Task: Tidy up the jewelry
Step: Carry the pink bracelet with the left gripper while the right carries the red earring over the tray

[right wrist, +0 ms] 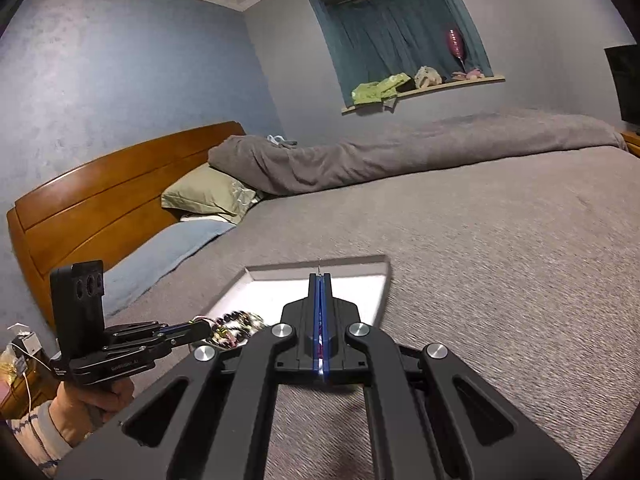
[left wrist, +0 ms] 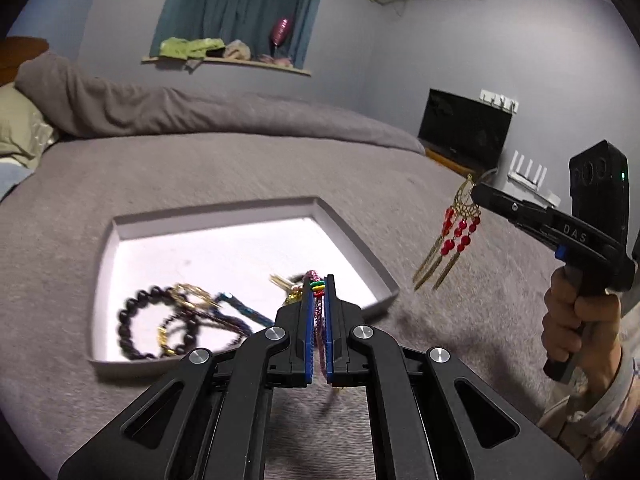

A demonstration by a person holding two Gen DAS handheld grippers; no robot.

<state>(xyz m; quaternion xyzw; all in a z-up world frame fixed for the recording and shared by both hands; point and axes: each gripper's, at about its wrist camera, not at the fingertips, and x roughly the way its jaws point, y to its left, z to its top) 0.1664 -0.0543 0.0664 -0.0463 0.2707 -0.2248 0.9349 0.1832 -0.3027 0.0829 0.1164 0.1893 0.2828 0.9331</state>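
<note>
Above the bed (left wrist: 200, 168), right gripper (left wrist: 476, 192) clamps a gold-and-red earring (left wrist: 452, 236) hanging lengthwise downward; left gripper (left wrist: 319, 292) pinches a pink chain (left wrist: 319, 320) over the tray's (left wrist: 248, 208) near edge.

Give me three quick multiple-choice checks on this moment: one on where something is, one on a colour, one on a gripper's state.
1. Where does the dark bead bracelet lie?
A. Inside the shallow white tray on the bed
B. On the window ledge
C. On the green pillow

2. What colour are the round beads on the dangling earring?
A. Blue
B. Red
C. White

3. What is the state of the left gripper?
A. Wide open over the tray
B. Shut with nothing between its fingers
C. Shut on a pink beaded strand

Answers:
1. A: the bracelet rests on the tray's white floor, near its front left corner.
2. B: red beads hang in columns below the gold fan piece held by the right gripper.
3. C: the strand runs between the blue pads, which press on it.
</note>
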